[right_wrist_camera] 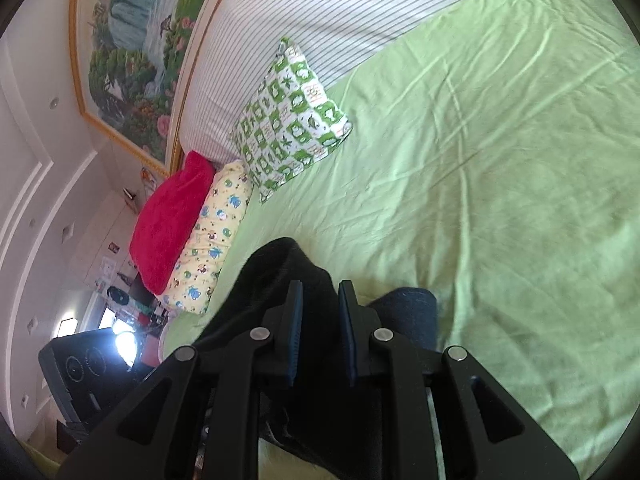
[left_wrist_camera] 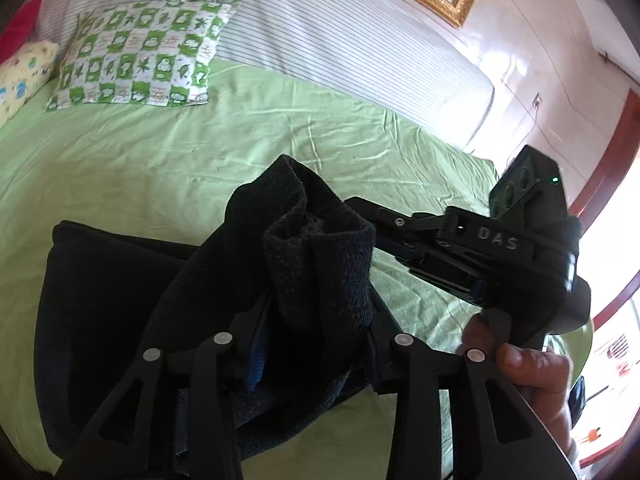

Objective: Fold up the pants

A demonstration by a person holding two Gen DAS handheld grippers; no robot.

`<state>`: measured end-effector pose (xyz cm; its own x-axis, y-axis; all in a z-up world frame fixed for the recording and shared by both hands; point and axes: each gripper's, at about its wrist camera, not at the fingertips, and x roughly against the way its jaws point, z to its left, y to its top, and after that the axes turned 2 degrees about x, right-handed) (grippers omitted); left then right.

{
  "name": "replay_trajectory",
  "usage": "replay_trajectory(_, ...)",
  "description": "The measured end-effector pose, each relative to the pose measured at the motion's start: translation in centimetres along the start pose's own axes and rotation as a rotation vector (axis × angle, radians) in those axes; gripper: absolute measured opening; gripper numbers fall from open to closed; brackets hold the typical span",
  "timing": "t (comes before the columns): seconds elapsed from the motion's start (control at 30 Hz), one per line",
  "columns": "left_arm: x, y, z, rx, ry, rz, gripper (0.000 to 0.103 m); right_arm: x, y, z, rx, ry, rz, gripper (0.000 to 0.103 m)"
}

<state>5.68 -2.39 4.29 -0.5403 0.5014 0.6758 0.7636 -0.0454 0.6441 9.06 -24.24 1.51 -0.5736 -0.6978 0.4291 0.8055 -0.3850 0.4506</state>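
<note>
The black fleece pants [left_wrist_camera: 320, 264] lie partly bunched on the light green bed sheet [left_wrist_camera: 160, 152], and their dark cloth swallows most detail: folds, seams and which end is the waist are hard to make out. In the left wrist view a raised wad of the pants stands between the fingers of the left claw [left_wrist_camera: 316, 320], hiding the right-hand finger almost wholly; only the blue pad of the left-hand finger [left_wrist_camera: 258, 344] shows, and whether the pads press on the cloth cannot be told. The rest of the pants spreads flat to the near left, cut off by the picture's edge.

The right claw [right_wrist_camera: 319, 312] stands narrow, with black cloth filling the gap between its two blue pads [right_wrist_camera: 295, 320], apparently pinched. In the left wrist view its tips vanish behind the wad, and a hand [left_wrist_camera: 532, 364] grips its handle at the near right, partly cut off.

Far across the bed lie a green-and-white checked pillow [left_wrist_camera: 140, 56], a yellow printed cushion [right_wrist_camera: 212, 236] and a red plush pillow [right_wrist_camera: 168, 216], against a striped white bolster [left_wrist_camera: 320, 20]. A gold-framed landscape painting [right_wrist_camera: 132, 48] hangs behind, cropped.
</note>
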Motion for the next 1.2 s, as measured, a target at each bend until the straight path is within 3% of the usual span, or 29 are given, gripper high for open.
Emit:
replay_trajectory(0.07, 0.1, -0.1, -0.1, -0.001, -0.021, 0.006, 0.058, 0.6, -0.3, 0.0, -0.006, -0.008, -0.011, 0.021)
replay_trajectory(0.17, 0.5, -0.3, -0.4, 0.003, -0.072, 0.025, 0.060, 1.9, -0.6, -0.1, -0.025, -0.024, -0.042, 0.021)
replay_trajectory(0.23, 0.8, -0.5, -0.6, -0.004, -0.076, 0.029, 0.060, 2.9, -0.8, -0.3, -0.046, -0.031, -0.065, 0.027)
replay_trajectory(0.33, 1.5, -1.0, -0.6, 0.008, -0.094, 0.037, 0.062, 4.1, -1.2, 0.1, -0.046, -0.074, -0.089, 0.047)
replay_trajectory(0.5, 3.5, -1.3, 0.0, 0.037, -0.114, 0.009, 0.064, 5.6, -2.2, 1.7, -0.019, -0.145, -0.136, 0.064)
replay_trajectory(0.87, 7.3, -1.4, 2.2, 0.094, -0.090, -0.062, 0.066, 6.8, -4.6, 5.2, 0.028, -0.242, -0.164, 0.073)
replay_trajectory(1.2, 8.8, -1.9, 5.3, 0.158, -0.055, -0.080, 0.068, 6.7, -6.4, 8.2, 0.116, -0.388, -0.155, 0.082)
